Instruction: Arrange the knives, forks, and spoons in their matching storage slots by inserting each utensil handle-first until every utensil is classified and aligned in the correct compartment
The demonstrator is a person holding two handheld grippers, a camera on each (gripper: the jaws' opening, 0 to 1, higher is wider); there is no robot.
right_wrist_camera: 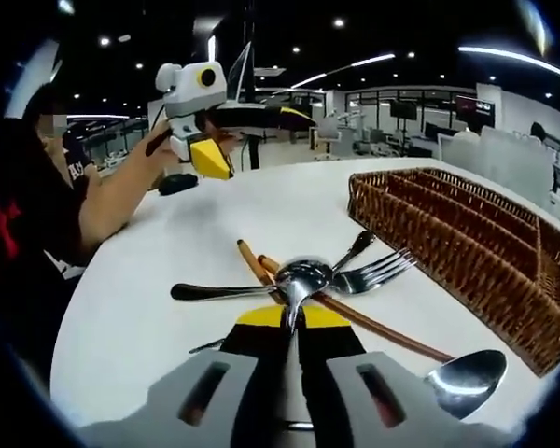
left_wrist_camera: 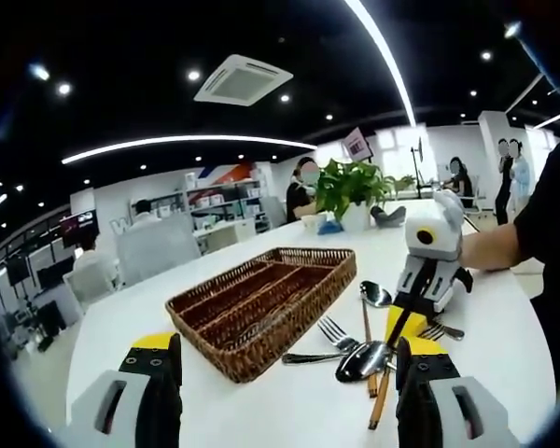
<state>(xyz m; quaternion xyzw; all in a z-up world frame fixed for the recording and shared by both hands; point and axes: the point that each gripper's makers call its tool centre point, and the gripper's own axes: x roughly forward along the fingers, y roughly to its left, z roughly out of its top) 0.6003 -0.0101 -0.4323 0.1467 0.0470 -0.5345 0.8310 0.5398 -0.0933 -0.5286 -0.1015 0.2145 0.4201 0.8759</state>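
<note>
Clamped in my right claw [right_wrist_camera: 294,338], a spoon [right_wrist_camera: 297,280] pointed bowl-forward. My left claw [left_wrist_camera: 289,392] hung apart. Thin handle might twist loose before the basket [right_wrist_camera: 467,243].

White table [left_wrist_camera: 289,411]: wicker tray [left_wrist_camera: 261,308], scattered cutlery [right_wrist_camera: 355,275], potted plant [left_wrist_camera: 353,191].

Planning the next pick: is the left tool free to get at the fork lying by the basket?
Probably yes. The left tool is open and holds nothing, and the fork lies on bare table ahead. The right tool, shut on a spoon, crowds it.
</note>
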